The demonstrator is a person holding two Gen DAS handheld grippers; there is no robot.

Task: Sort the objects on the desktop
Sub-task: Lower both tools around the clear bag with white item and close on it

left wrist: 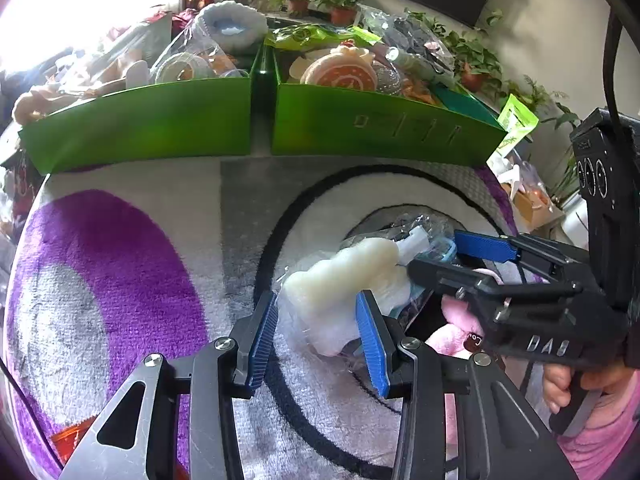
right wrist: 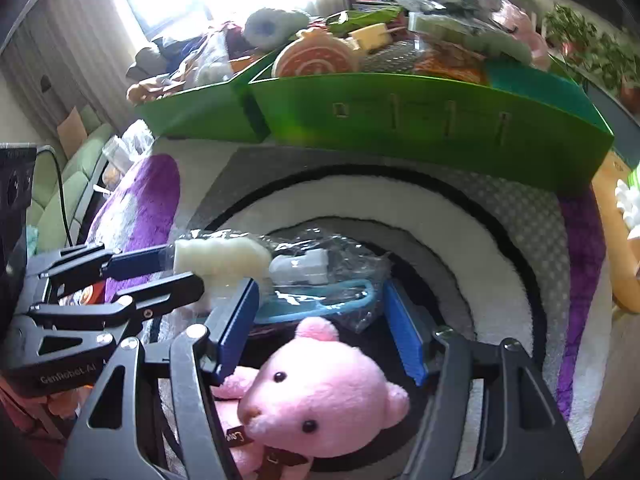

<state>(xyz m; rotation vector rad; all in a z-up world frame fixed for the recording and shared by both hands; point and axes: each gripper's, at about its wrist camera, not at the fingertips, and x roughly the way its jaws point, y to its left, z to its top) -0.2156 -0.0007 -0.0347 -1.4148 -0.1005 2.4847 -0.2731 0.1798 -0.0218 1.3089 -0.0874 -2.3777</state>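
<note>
Two grippers over the rug (left wrist: 120,264), pile of items in front of the green bins (left wrist: 256,120).
Only the right wrist view shows the pink bear (right wrist: 320,392), nearest, lying between the spread right gripper (right wrist: 320,328) pads, no contact seen. Left gripper (left wrist: 318,340): jaws part-closed around the bagged white plush (left wrist: 340,276), contact unclear.

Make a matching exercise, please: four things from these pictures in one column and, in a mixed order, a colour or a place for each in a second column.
Things:
1. plush bear
2. fluffy toy in clear wrap
3. storage boxes
4. rug

Colour or place:
A. green, at the far end of the rug
B. pink, lying between the right gripper's fingers
C. cream white, between the left gripper's fingers
D. purple, white and grey, under everything

Pairs: 1-B, 2-C, 3-A, 4-D
</note>
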